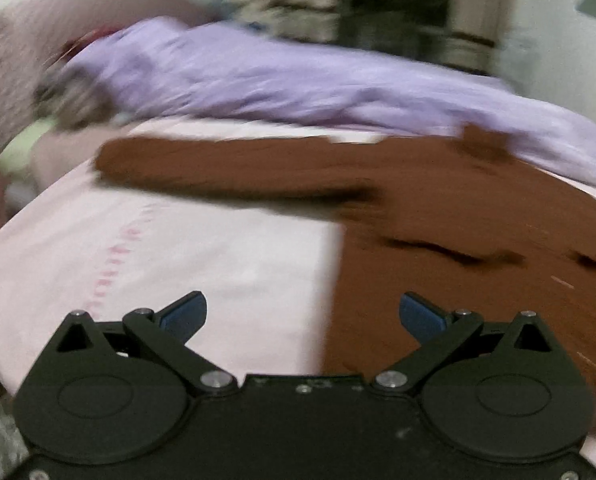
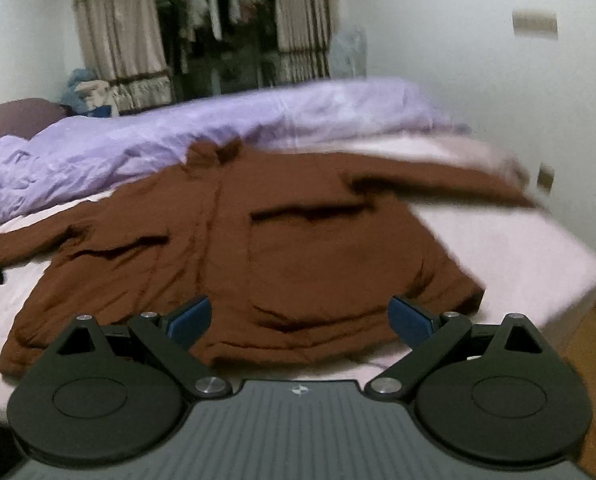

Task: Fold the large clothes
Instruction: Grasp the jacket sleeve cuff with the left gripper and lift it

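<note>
Both the left gripper (image 1: 302,312) and right gripper (image 2: 300,316) have fingers spread, holding nothing. Ahead of the fingers, the brown garment (image 2: 257,248) lies flat on the bed (image 2: 518,252), sleeves outstretched. Risk: pinching the bedsheet along with the fabric, or gripping unevenly, would skew the fold.

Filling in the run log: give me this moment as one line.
stage: before first fold | brown garment: spread flat on bed, sleeves out | left gripper: open, empty | right gripper: open, empty, over hem

Garment (image 2: 257,248) on bed (image 2: 518,256), before quilt (image 2: 217,128)
</note>
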A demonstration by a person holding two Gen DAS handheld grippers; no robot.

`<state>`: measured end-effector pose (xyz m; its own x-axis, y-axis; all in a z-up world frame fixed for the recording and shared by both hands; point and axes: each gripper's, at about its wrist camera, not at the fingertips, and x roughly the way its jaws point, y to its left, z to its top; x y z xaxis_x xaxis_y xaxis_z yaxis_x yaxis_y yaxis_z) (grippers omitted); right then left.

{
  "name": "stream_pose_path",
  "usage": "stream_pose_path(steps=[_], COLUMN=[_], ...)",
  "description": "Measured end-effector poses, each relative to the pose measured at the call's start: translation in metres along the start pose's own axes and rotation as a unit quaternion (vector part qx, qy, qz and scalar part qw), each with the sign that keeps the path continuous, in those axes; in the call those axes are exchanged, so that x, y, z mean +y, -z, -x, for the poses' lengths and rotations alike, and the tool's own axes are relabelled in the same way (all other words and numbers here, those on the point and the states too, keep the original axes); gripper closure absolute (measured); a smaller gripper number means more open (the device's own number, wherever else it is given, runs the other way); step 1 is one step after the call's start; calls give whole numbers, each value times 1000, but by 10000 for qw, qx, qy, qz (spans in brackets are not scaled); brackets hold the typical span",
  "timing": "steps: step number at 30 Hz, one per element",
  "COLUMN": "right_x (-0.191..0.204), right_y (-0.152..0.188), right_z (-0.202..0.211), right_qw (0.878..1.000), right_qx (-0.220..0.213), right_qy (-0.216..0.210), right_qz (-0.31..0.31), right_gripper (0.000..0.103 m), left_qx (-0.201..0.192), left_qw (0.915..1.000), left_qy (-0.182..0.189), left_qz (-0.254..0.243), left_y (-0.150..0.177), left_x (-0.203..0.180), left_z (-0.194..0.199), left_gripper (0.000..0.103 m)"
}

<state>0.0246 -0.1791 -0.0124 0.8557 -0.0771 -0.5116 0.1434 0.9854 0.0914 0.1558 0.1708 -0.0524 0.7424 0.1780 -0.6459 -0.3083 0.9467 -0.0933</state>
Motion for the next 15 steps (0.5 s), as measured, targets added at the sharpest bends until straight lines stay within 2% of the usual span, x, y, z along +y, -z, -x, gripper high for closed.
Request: stream_pose_path(steps=[2, 4, 5, 8, 10, 12, 15], right_x=[-10, -17, -18, -16, -16, -16, -20], right_y=[-3, -7, -10, -24, -36, -46, -53], right_z=[-17, -33, -40, -61, -71, -80, -97], right_qw=[9996, 9989, 9987, 9975, 9965, 9964, 9964], right_qx=[192, 338, 392, 530, 557, 556, 489], right_qy=[-103, -74, 3, 380, 579, 606, 559], right_qz=[-195, -315, -336, -279, -216, -211, -404], right_gripper=[0, 0, 0, 0, 0, 0, 0], left_qx=[34, -210, -47, 191, 209, 437, 662], left_qw=[9983, 9941, 9918, 9849, 9794, 9735, 9676], left_qy=[-531, -980, -1237, -1442, -1503, -1418, -1526], left_qz=[240, 415, 323, 937, 1330, 1741, 1898], left_y=[-24, -61, -68, -122, -145, -172, -191], left_x=[34, 69, 78, 130, 161, 189, 213], left_z=[-39, -81, -101, -168, -190, -234, -263], left_gripper=[0, 0, 0, 0, 0, 0, 0])
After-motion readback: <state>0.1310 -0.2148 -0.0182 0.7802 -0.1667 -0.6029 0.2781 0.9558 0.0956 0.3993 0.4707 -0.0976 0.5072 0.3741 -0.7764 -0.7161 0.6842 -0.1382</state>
